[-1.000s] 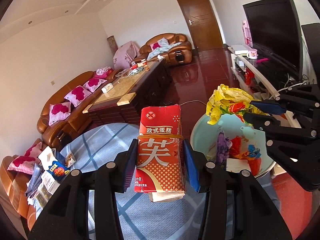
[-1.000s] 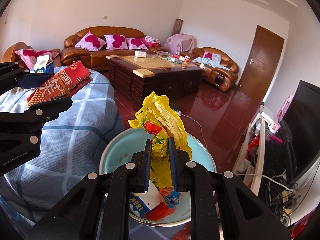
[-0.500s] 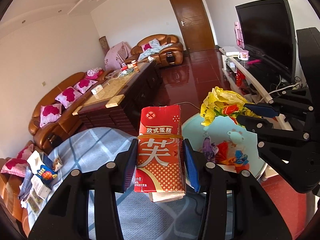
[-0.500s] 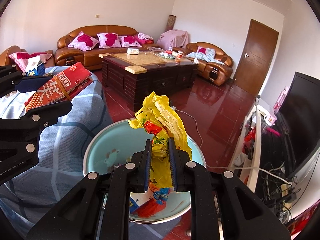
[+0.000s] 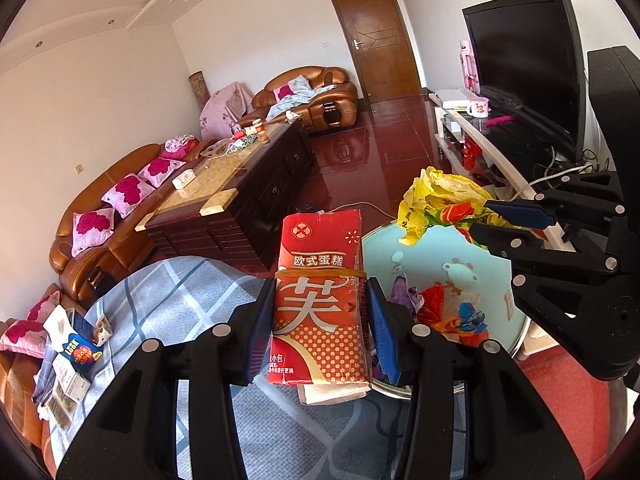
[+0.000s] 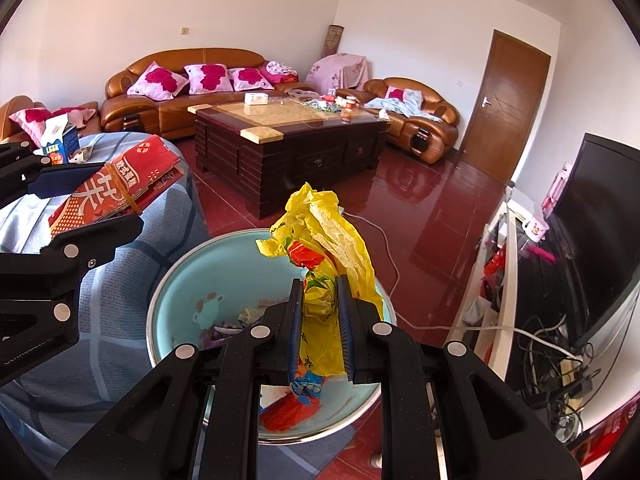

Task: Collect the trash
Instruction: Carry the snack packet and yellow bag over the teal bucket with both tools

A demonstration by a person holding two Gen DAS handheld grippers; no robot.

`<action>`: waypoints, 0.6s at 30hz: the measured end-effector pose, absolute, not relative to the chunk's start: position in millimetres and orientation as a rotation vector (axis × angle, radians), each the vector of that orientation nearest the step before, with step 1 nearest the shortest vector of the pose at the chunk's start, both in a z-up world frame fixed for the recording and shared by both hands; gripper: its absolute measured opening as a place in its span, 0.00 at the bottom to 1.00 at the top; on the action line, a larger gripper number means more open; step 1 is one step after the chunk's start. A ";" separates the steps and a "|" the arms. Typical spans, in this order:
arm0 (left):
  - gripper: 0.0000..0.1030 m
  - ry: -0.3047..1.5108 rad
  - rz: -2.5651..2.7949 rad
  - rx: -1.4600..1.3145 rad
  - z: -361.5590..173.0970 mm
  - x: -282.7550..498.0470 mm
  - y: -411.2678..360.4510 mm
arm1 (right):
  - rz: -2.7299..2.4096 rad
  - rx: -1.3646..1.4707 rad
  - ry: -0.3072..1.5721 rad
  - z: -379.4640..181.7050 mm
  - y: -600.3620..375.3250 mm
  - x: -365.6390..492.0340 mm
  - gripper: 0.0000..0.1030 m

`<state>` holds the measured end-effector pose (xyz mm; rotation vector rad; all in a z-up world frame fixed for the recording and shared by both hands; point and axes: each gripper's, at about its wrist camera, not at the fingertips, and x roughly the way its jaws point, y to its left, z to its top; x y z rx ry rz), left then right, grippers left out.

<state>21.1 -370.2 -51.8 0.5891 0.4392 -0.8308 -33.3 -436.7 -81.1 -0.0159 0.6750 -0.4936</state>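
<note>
My left gripper (image 5: pixel 320 308) is shut on a flattened red cake carton (image 5: pixel 320 300) bound with a rubber band, held above the table edge beside a light-blue basin (image 5: pixel 452 252). The carton also shows in the right wrist view (image 6: pixel 116 188). My right gripper (image 6: pixel 319 304) is shut on a crumpled yellow plastic bag (image 6: pixel 324 236) with colourful wrappers, held over the basin (image 6: pixel 192 280). The bag also shows in the left wrist view (image 5: pixel 436 196). The basin holds several wrappers (image 5: pixel 448 312).
A blue checked cloth (image 5: pixel 168 292) covers the table, with small boxes (image 5: pixel 76 348) at its left. A dark coffee table (image 6: pixel 288 144), leather sofas (image 6: pixel 180 92), a TV (image 5: pixel 524 76) on a white stand and floor cables (image 6: pixel 552 344) surround it.
Both grippers have shifted a little with their loads still held. The view over the basin has drawn closer and the bag sits further over it.
</note>
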 end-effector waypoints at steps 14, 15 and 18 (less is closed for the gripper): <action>0.43 0.456 -0.859 0.564 -57.6 23.2 -371.5 | -0.501 -0.010 0.677 -82.5 -439.3 -35.7 0.17; 0.43 0.458 -0.860 0.564 -57.9 23.7 -371.8 | -0.502 -0.011 0.677 -82.5 -439.3 -35.7 0.17; 0.43 0.457 -0.863 0.566 -58.4 24.3 -372.6 | -0.507 -0.008 0.675 -83.3 -442.2 -37.9 0.17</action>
